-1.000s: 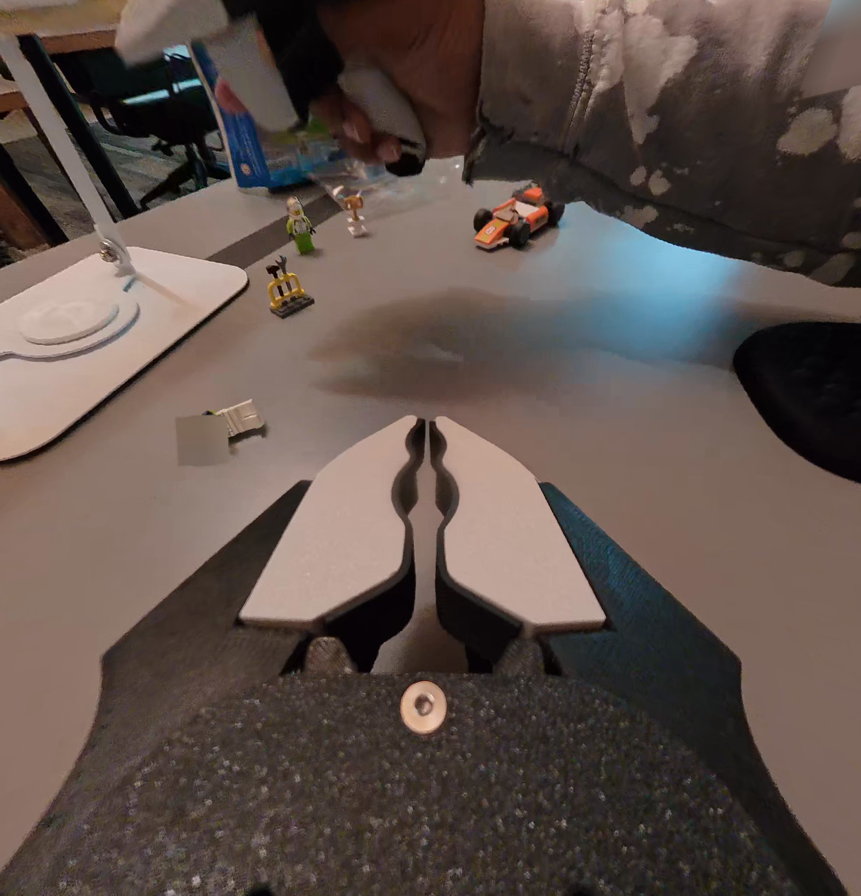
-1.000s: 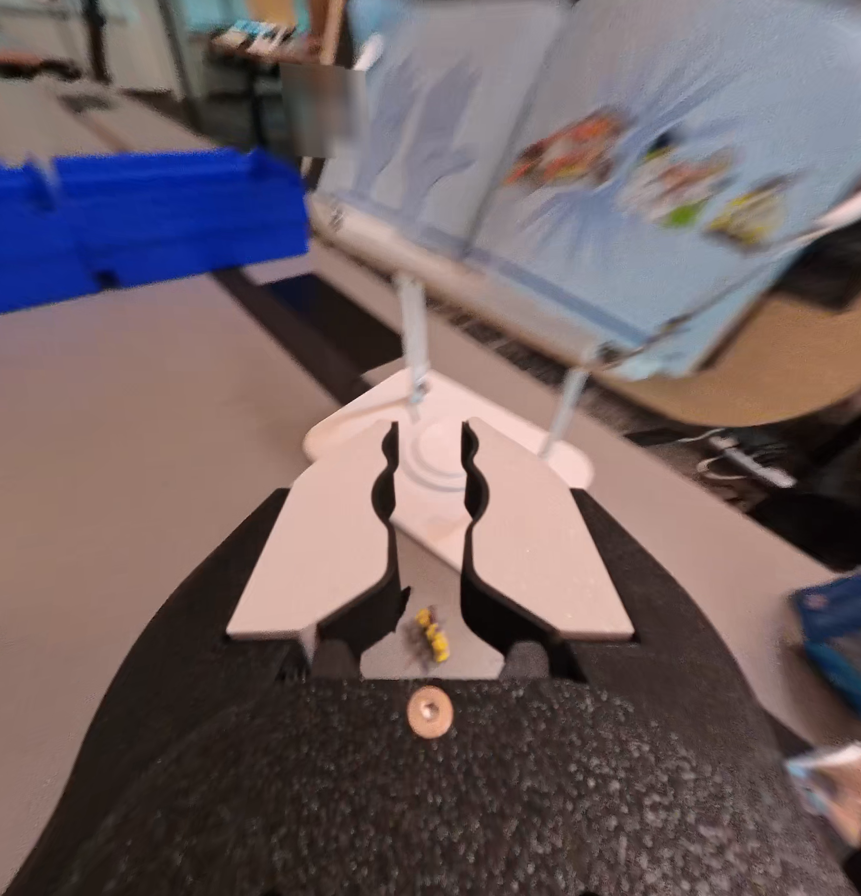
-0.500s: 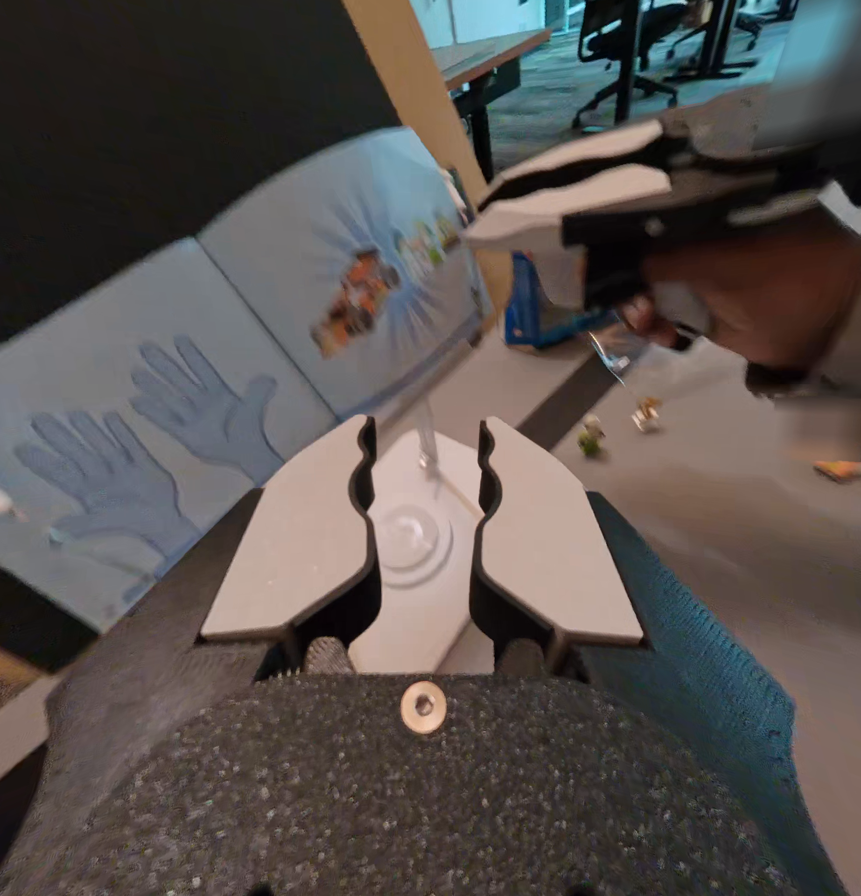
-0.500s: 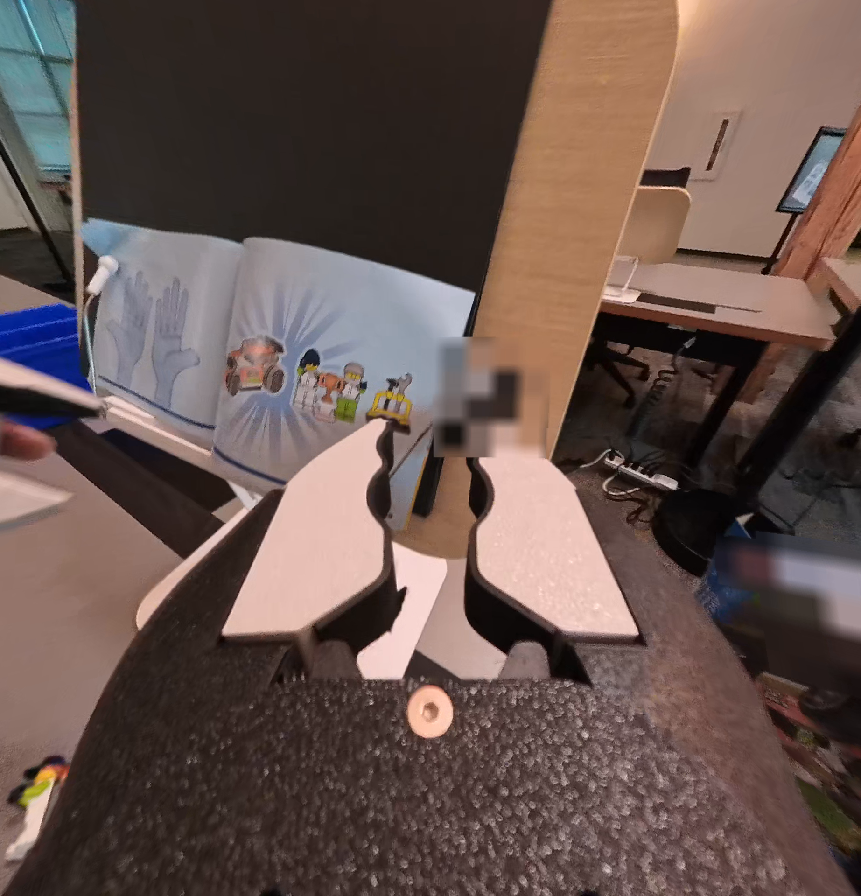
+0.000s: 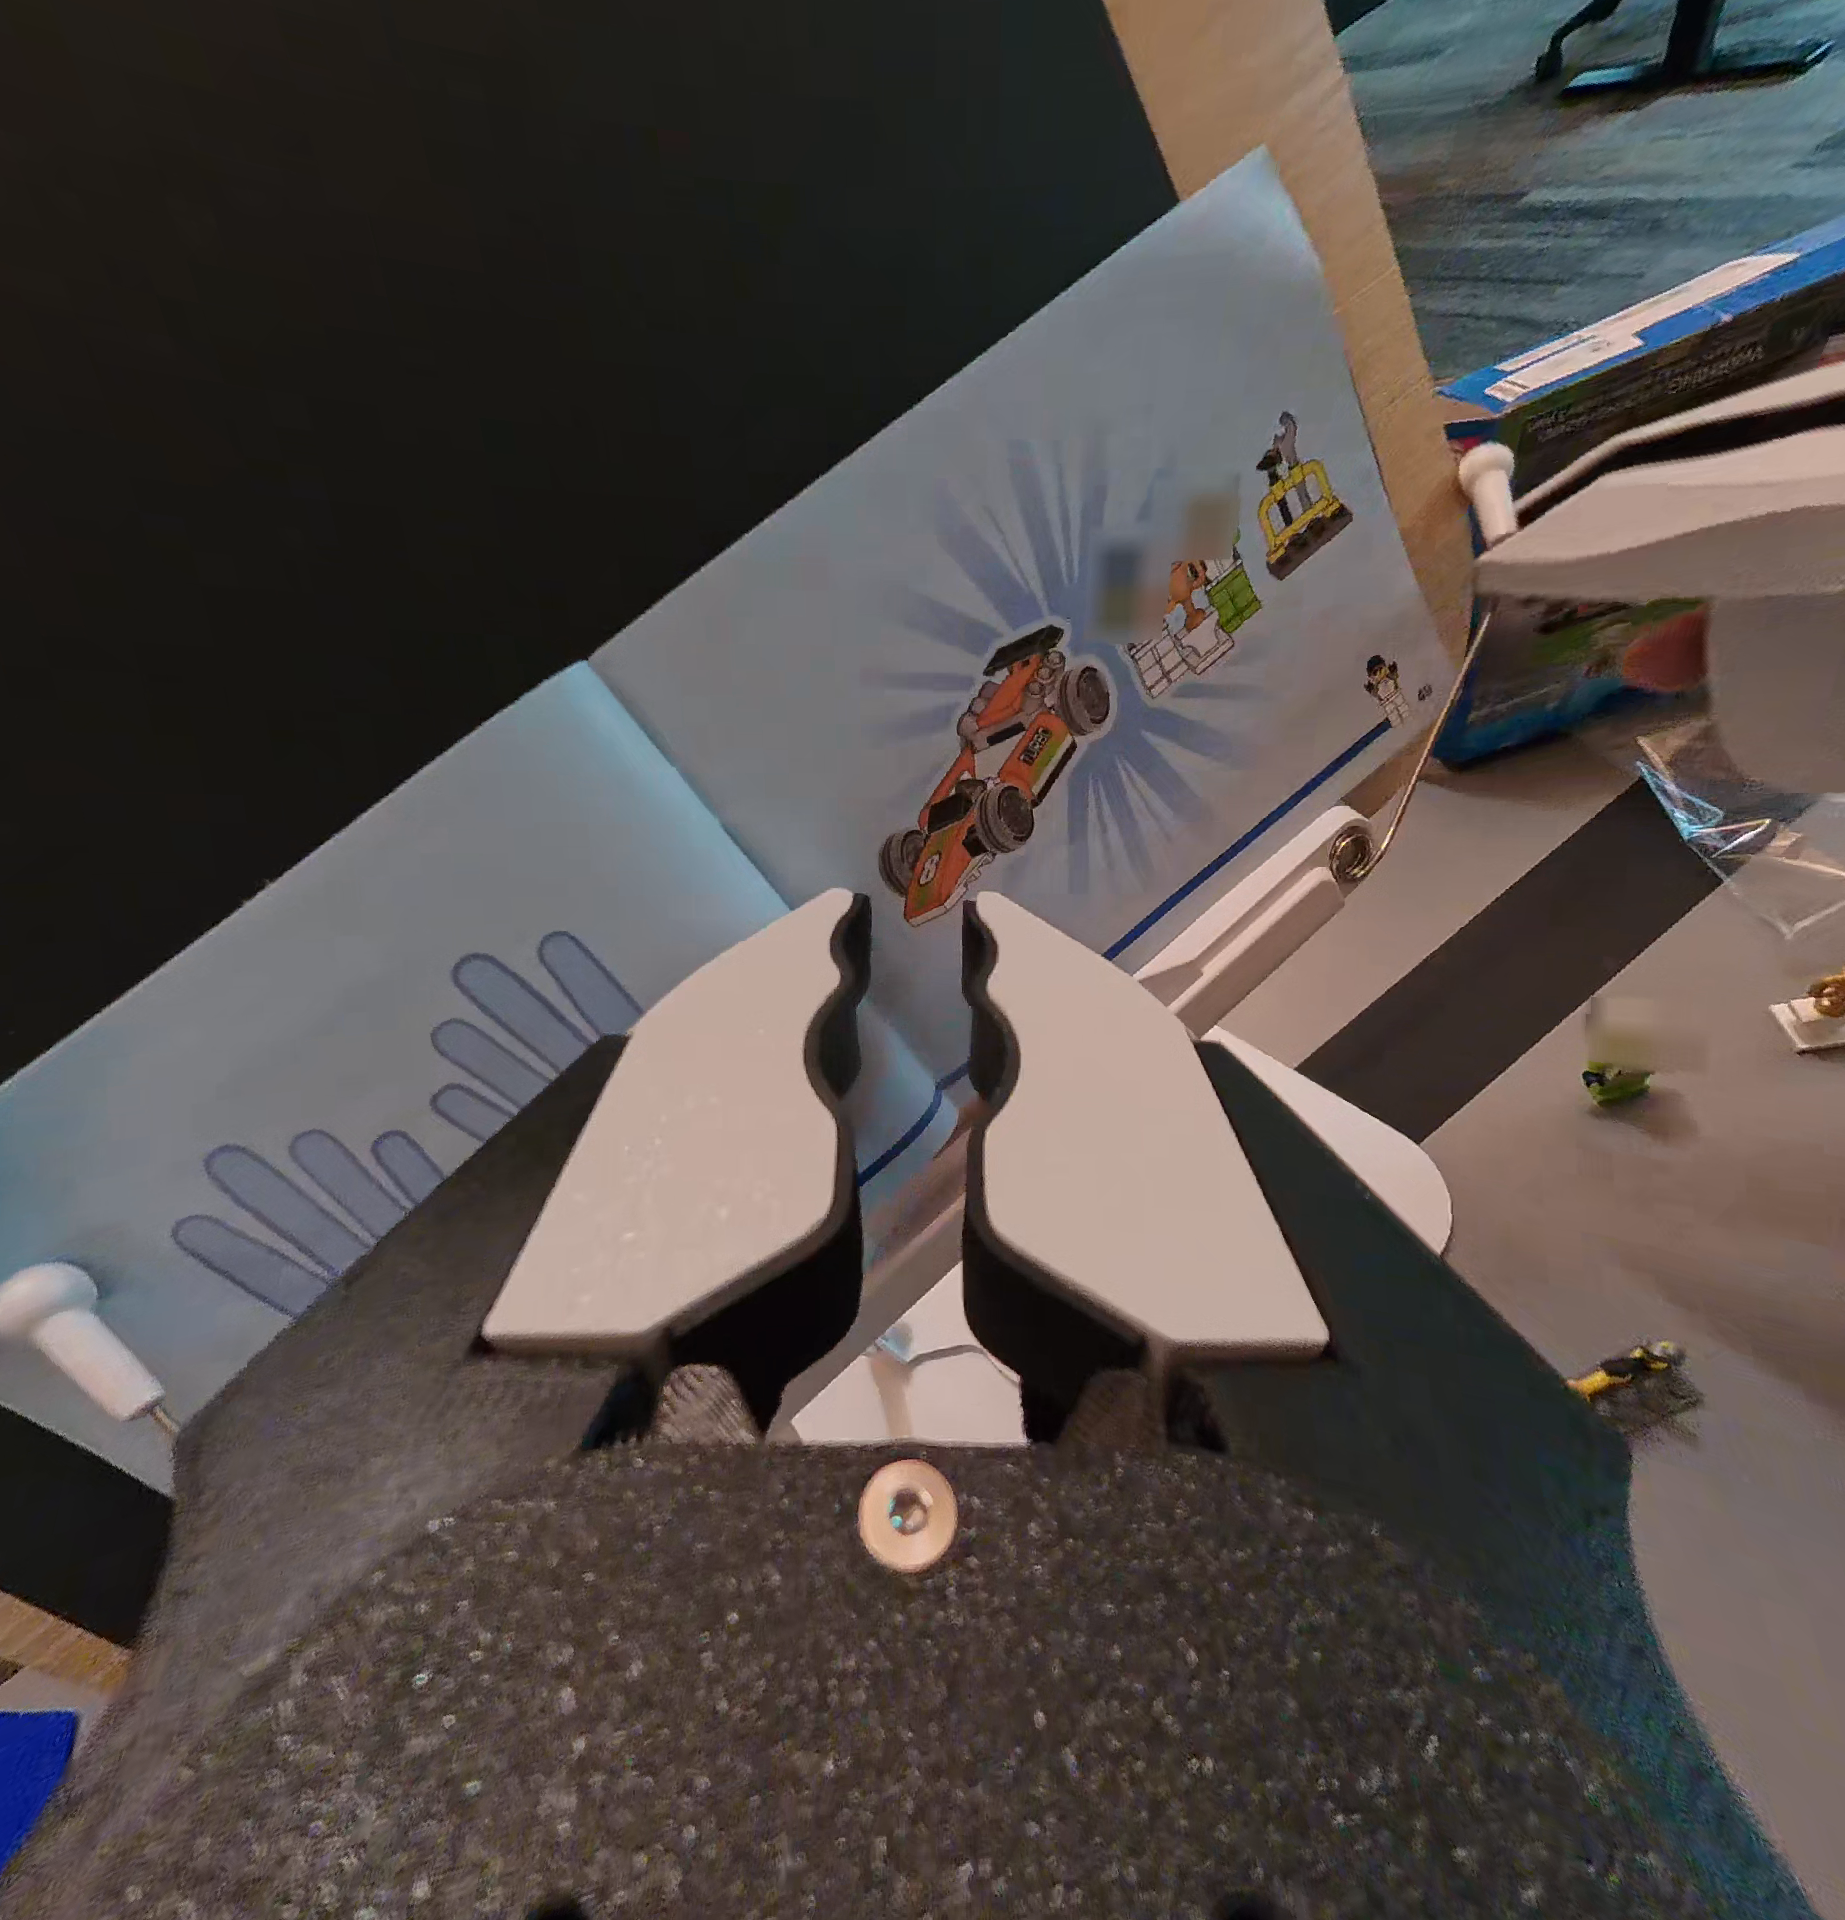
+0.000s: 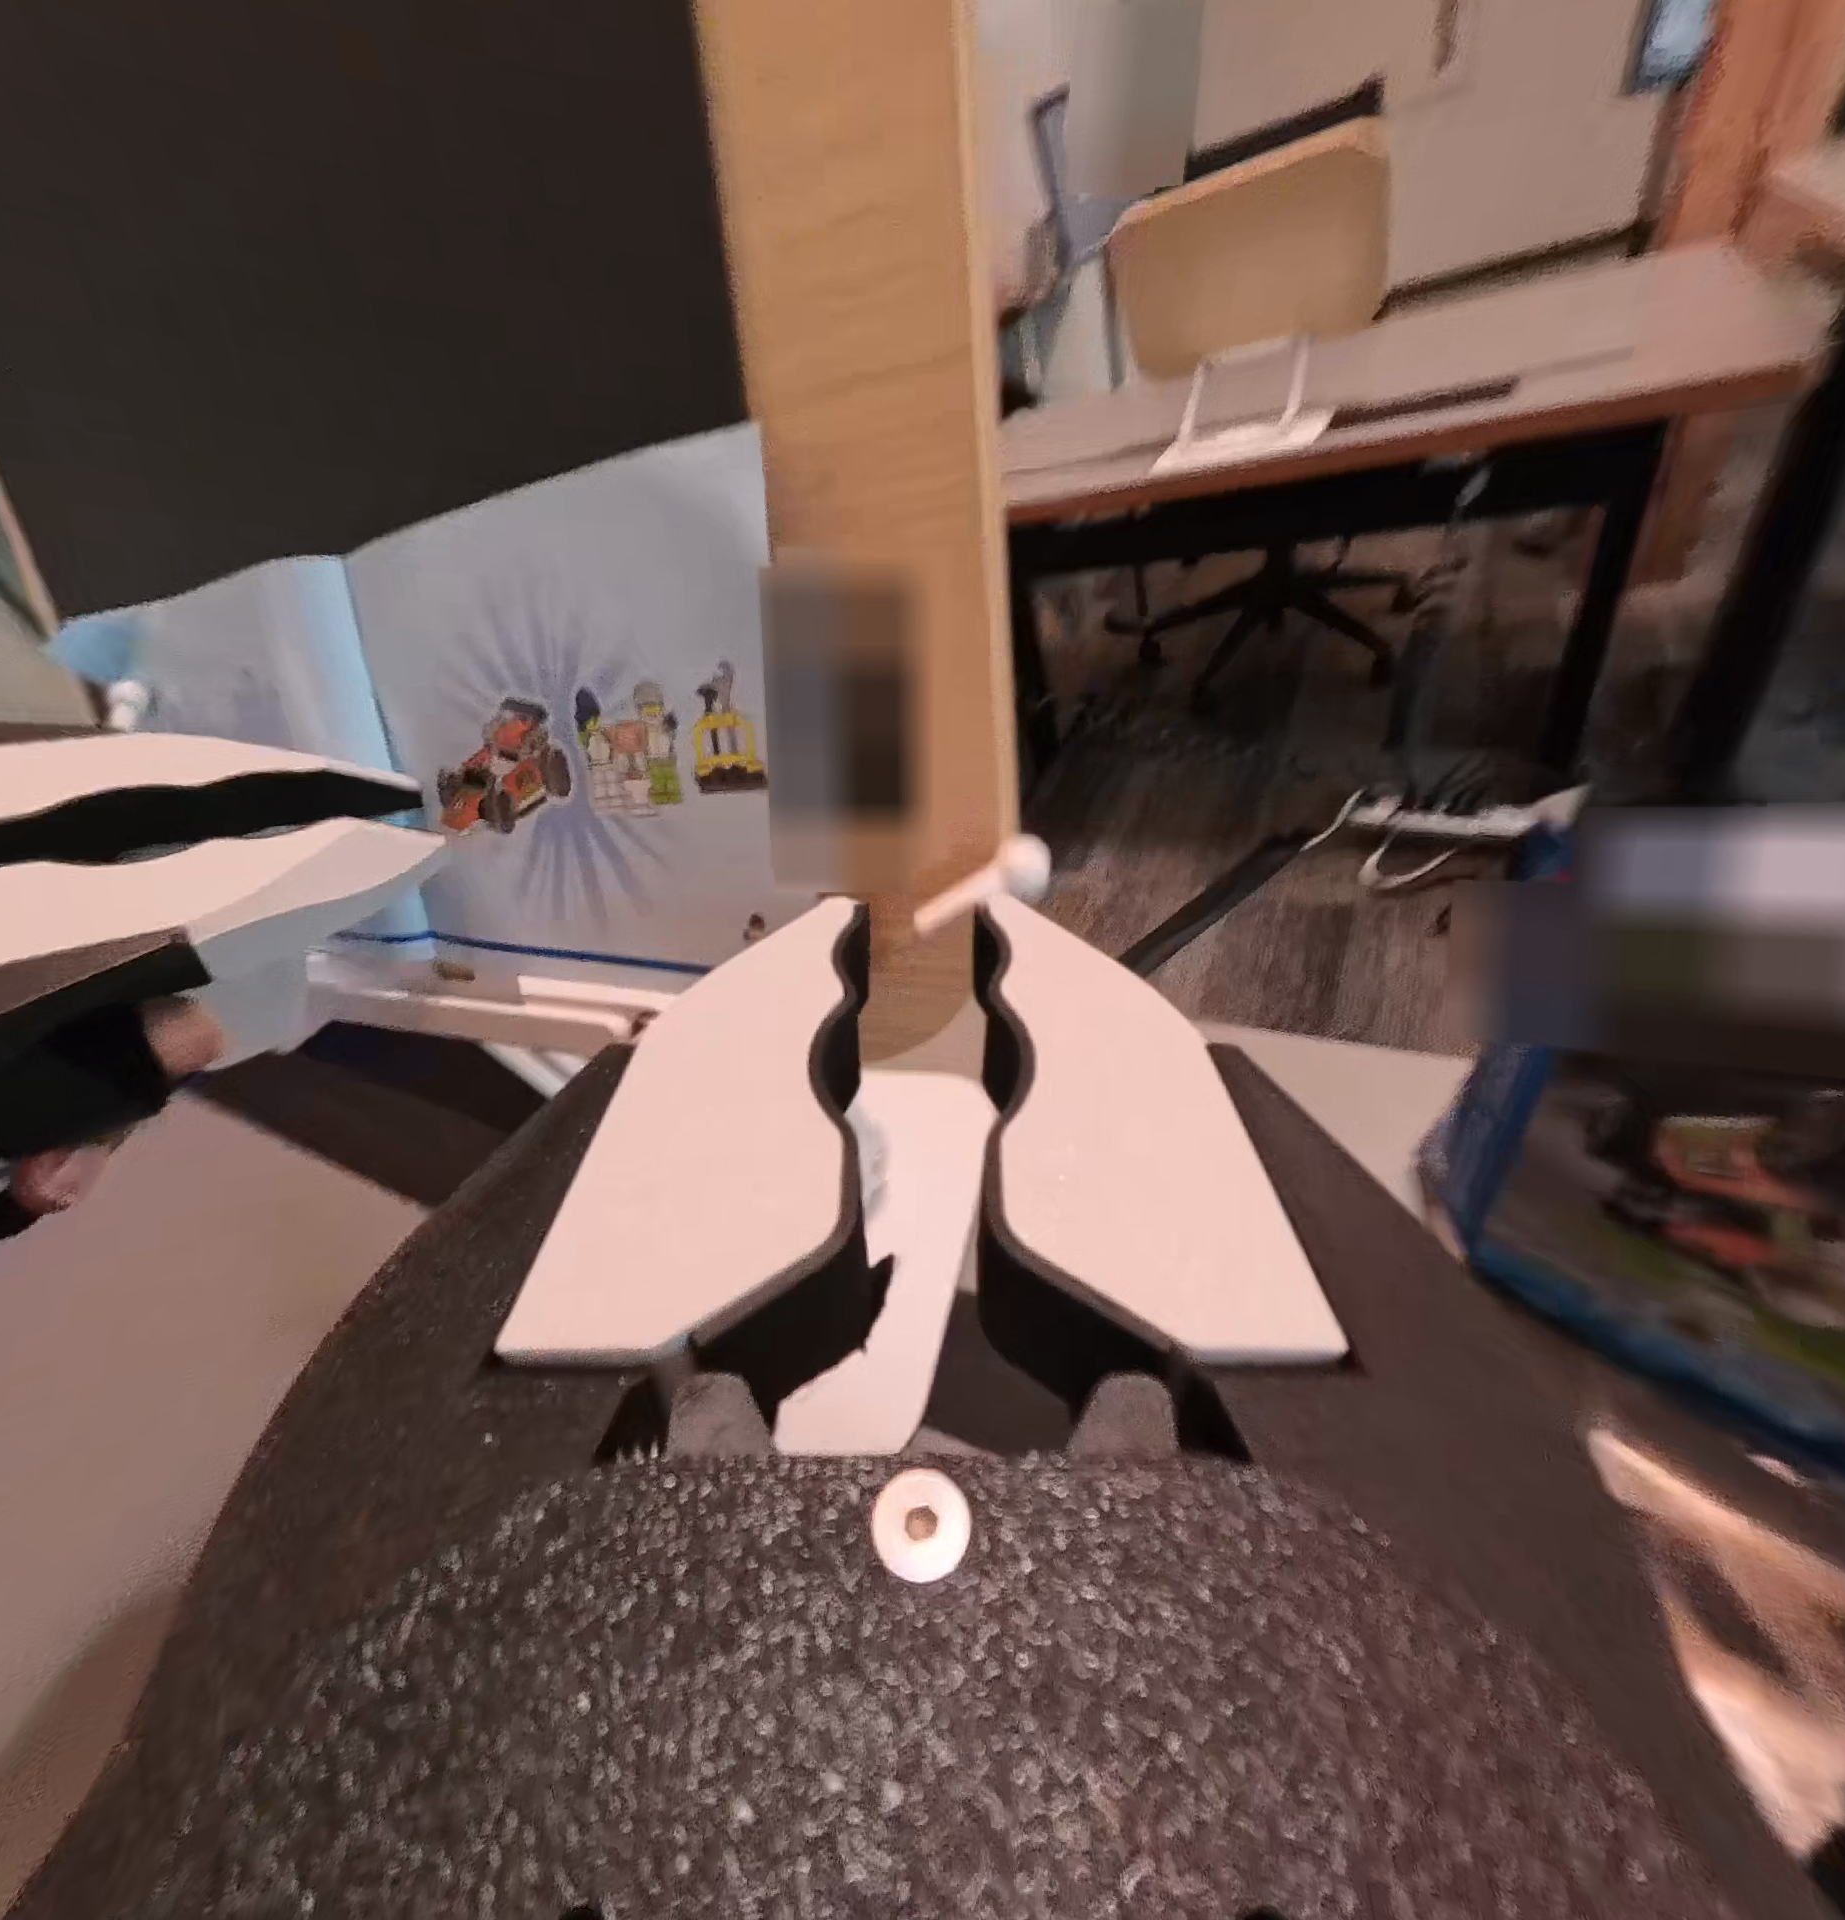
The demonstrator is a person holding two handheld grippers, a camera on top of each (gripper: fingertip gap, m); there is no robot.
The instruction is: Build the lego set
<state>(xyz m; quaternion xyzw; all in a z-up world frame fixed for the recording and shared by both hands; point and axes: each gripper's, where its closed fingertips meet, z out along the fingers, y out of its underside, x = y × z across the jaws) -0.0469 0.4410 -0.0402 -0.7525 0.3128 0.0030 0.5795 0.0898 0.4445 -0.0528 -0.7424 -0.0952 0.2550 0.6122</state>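
Both grippers were held raised above the grey table (image 5: 1676, 1195), the left gripper (image 5: 913, 914) and the right gripper (image 6: 923, 920) each aimed at the one open instruction booklet (image 5: 845, 665) propped on its white stand (image 5: 1261, 925), jaws slightly apart and nothing gripped. One blue Lego box (image 6: 1666, 1216) was seen at the right, and smaller still, one green minifigure (image 5: 1619, 1075), one gold trophy (image 5: 1105, 1006) and one yellow piece (image 5: 1624, 1377) were left standing apart on the table.

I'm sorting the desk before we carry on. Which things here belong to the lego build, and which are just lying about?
Belongs to the build:
instruction booklet
white book stand
minifigure
small trophy piece
set box
left tool
right tool

Lying about:
clear plastic bag
power strip
office chair
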